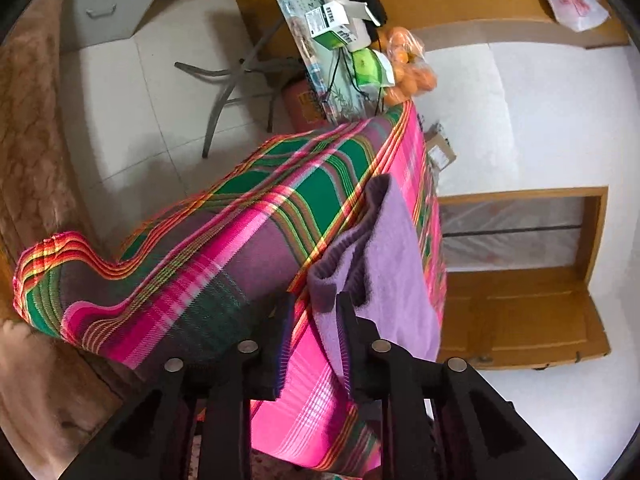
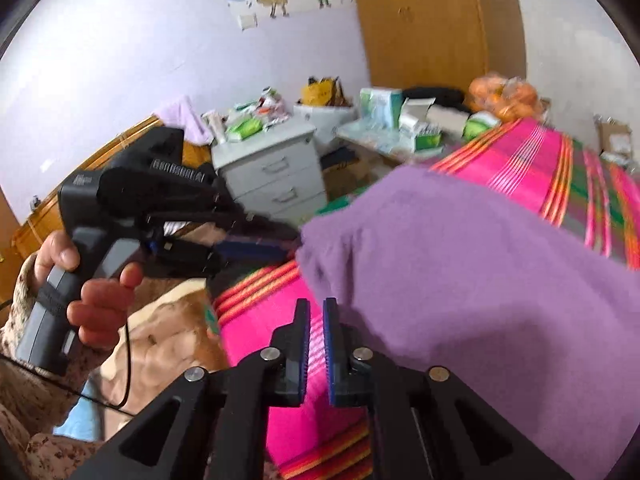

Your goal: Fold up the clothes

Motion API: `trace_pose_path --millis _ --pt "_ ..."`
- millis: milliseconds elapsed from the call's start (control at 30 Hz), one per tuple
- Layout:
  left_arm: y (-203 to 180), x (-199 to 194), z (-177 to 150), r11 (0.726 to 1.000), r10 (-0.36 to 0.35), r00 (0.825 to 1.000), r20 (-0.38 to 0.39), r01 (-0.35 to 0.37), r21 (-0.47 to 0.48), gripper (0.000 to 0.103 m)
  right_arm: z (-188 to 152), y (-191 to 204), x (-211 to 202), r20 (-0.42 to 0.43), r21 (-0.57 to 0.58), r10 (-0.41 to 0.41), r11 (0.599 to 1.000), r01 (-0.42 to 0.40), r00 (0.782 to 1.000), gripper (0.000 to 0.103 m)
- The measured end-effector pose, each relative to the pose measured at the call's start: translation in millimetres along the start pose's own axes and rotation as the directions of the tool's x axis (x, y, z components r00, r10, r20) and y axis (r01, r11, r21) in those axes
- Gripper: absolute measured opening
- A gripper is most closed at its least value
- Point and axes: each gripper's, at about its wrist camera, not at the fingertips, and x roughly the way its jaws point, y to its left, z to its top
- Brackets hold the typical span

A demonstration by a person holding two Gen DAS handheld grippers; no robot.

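Observation:
A purple knit garment (image 1: pixel 392 264) (image 2: pixel 460 260) lies on a bed covered by a pink, green and purple plaid sheet (image 1: pixel 224 248) (image 2: pixel 520 152). My left gripper (image 1: pixel 314 300) is open, and the garment's ribbed hem hangs in the gap against the right finger. In the right wrist view, a hand (image 2: pixel 100 304) holds the left gripper (image 2: pixel 280 236) with its tips at the garment's left corner. My right gripper (image 2: pixel 316 304) hovers over the pink sheet just left of the garment's near edge. Its pads stand almost together with nothing between them.
A grey drawer cabinet (image 2: pixel 276 176) (image 1: pixel 108 4) stands beyond the bed. Beside it a folding table (image 2: pixel 360 132) carries boxes and a bag of oranges (image 2: pixel 504 96) (image 1: pixel 408 60). A wooden wardrobe (image 2: pixel 424 20) stands behind, and a brown blanket (image 2: pixel 160 340) lies at the bed's left.

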Motion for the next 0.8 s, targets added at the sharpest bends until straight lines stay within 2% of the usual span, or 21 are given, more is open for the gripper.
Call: trace_pose_path --millis 33,100,167,300,433,467,500,567,700,800 --pt "0 0 0 1.0 0.002 1.0 0.001 -0.002 0.002 0.021 3 1 0 0.003 -0.006 -0.002 1.0 0.002 1.0 0.012" --pt "0 0 1 1.0 0.004 1.0 0.001 -0.004 0.001 0.021 12 3 7 -0.001 -0.032 -0.031 0.999 0.031 1.0 0.027" --pt "-1 0 2 1.0 0.003 1.0 0.0 -0.003 -0.002 0.021 20 7 14 0.003 -0.067 -0.063 0.996 0.063 0.998 0.034" --pt "-1 -1 4 1.0 0.009 1.0 0.005 -0.009 -0.005 0.021 30 14 35 -0.033 -0.127 -0.118 0.985 0.113 0.992 0.035" --pt "-2 0 4 1.0 0.002 1.0 0.001 -0.002 -0.003 0.021 32 22 56 -0.065 -0.2 -0.202 0.962 0.185 0.977 0.034" --pt "-2 0 4 1.0 0.002 1.0 0.0 -0.002 -0.002 0.021 31 24 59 -0.063 -0.216 -0.215 0.956 0.197 0.975 0.025" --pt "-2 0 4 1.0 0.002 1.0 -0.001 -0.002 -0.002 0.021 30 26 57 -0.041 -0.221 -0.214 0.955 0.2 0.976 0.017" --pt "-2 0 5 1.0 0.001 1.0 -0.001 -0.001 -0.004 0.021 31 26 50 -0.016 -0.195 -0.174 0.966 0.167 0.985 0.015" --pt "0 -3 8 1.0 -0.003 1.0 0.009 0.003 -0.007 0.021 40 7 45 -0.004 -0.046 -0.068 0.997 0.068 0.998 0.015" --pt "3 -2 9 1.0 -0.006 1.0 0.008 0.006 -0.014 0.021 37 3 54 -0.028 -0.007 -0.044 0.999 0.044 0.999 0.015"
